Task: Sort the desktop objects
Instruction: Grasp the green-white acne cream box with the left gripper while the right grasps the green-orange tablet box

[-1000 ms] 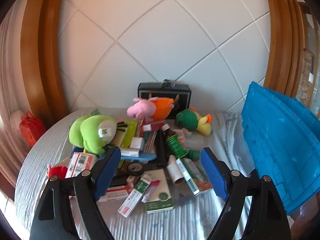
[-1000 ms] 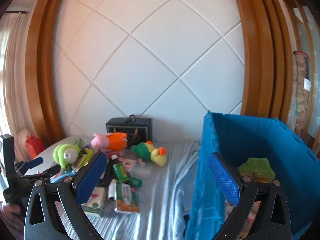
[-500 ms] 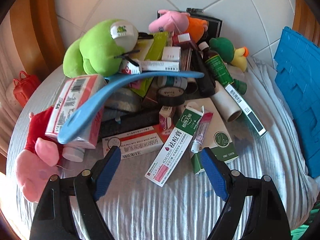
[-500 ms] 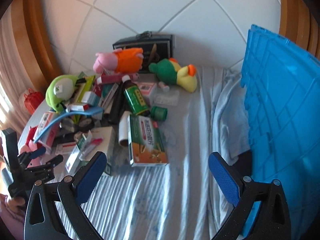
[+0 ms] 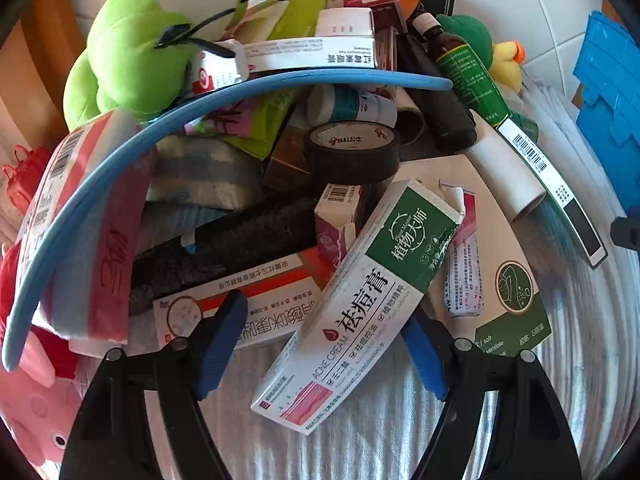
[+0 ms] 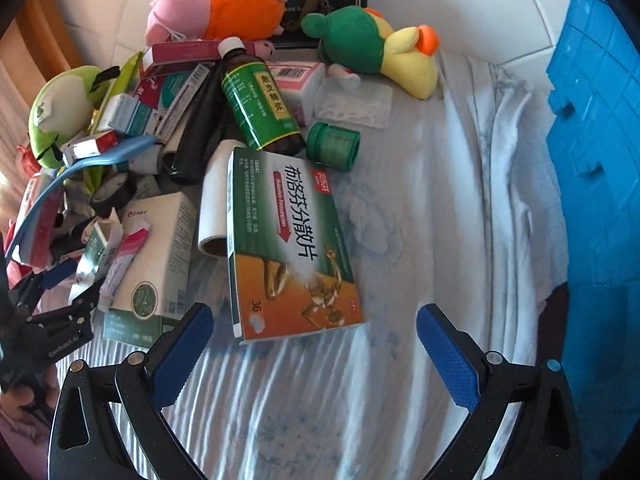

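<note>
A pile of medicine boxes, bottles, tape and plush toys lies on a striped cloth. My left gripper (image 5: 320,344) is open, its jaws either side of a long white and green acne cream box (image 5: 360,300) at the pile's near edge. It also shows in the right wrist view (image 6: 60,284). My right gripper (image 6: 316,348) is open and empty, just short of a green and orange tablet box (image 6: 288,240). A brown syrup bottle (image 6: 260,100) and a green jar (image 6: 332,146) lie beyond that box.
A blue crate (image 6: 600,152) stands at the right. A green plush (image 5: 148,40), a blue curved hoop (image 5: 120,152), black tape (image 5: 352,152) and a white tube (image 5: 508,172) crowd the pile. A duck plush (image 6: 380,48) and a black case (image 6: 328,0) lie by the wall.
Both grippers have dropped and moved forward towards the pile. The left one now straddles the acne cream box; the right one has come close to the green and orange box.
</note>
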A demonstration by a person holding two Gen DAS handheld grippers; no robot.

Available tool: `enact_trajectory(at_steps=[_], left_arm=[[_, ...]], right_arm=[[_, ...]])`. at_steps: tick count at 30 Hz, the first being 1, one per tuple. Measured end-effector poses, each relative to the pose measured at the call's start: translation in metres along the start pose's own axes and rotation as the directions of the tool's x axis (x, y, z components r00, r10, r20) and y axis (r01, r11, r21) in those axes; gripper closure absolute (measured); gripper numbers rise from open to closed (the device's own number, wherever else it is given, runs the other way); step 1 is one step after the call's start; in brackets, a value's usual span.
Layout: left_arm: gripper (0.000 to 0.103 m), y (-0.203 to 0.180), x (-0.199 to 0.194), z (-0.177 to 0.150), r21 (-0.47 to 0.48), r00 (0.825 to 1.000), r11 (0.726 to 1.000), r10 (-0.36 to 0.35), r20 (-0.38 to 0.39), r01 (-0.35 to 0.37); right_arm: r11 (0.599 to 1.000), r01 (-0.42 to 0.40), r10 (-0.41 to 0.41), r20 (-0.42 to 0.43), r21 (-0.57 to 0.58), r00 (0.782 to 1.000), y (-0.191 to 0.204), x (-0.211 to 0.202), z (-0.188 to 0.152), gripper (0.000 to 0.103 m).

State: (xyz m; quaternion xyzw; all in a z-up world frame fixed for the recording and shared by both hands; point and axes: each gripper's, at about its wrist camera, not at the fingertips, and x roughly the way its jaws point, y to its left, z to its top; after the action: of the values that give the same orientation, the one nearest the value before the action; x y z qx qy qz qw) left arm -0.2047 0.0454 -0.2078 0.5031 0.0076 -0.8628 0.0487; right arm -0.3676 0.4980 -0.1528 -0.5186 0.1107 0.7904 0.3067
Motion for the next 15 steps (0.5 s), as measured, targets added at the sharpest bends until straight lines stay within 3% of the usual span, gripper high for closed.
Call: enact_trajectory(at_steps=[4, 9, 11, 15], left_arm=[[0.039, -0.013, 0.004, 0.006, 0.044, 1.0, 0.999, 0.019, -0.012, -0.019], [0.061, -0.023, 0.003, 0.013, 0.035, 0.999, 0.999, -0.023, -0.023, 0.024], [0.063, -0.026, 0.002, 0.013, 0.033, 0.999, 0.999, -0.023, -0.039, 0.025], [0.064, -0.029, -0.004, 0.008, 0.013, 0.997, 0.999, -0.043, -0.071, 0.044]], right_arm=[[1.0, -0.01, 0.011, -0.062, 0.013, 0.998, -0.001, 0.034, 0.014, 0.0], [1.0, -0.003, 0.007, -0.152, 0.028, 0.988, -0.007, 0.069, 0.019, 0.0], [1.0, 0.012, -0.007, -0.188, 0.023, 0.982, -0.008, 0.073, 0.012, 0.001], [1.0, 0.027, -0.026, -0.202, 0.002, 0.979, -0.008, 0.06, -0.009, 0.013]])
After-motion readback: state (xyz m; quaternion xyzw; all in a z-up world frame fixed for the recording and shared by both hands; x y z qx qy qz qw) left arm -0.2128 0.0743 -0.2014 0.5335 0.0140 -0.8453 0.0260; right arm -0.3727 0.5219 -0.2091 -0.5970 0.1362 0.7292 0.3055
